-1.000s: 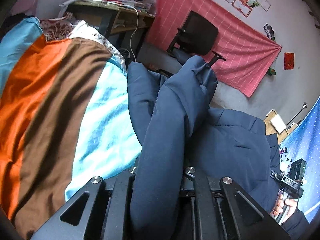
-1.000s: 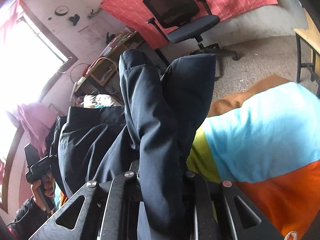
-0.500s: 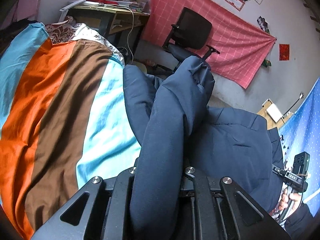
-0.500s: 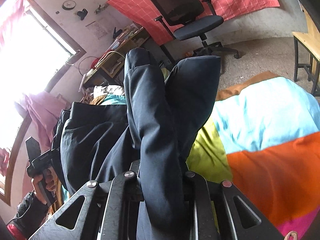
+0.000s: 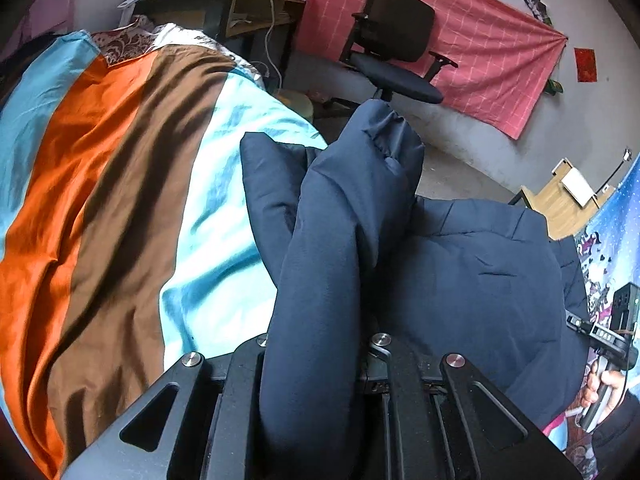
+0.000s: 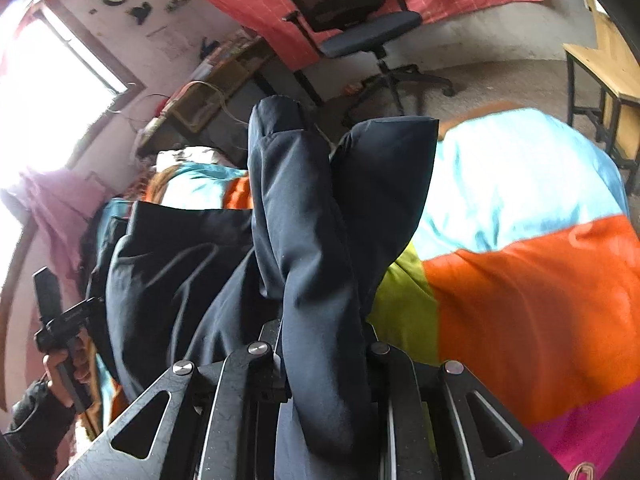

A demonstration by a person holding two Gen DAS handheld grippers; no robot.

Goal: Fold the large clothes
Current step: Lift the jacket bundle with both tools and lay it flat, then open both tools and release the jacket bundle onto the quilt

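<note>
Bedroom; bed covered by a striped sheet in orange, brown and light blue. A navy padded jacket lies across the bed near its edge, body spread flat. Left tool is closed on a bunched fold of the jacket that rises from between its fingers, with the sleeve cuff at the top. Right tool is likewise clamped on a thick fold of the jacket, held up off the sheet. Each view shows the other handset in a hand at the frame edge. Behind: black office chair on the floor, pink cloth on the wall, cluttered table beside the bed.
</note>
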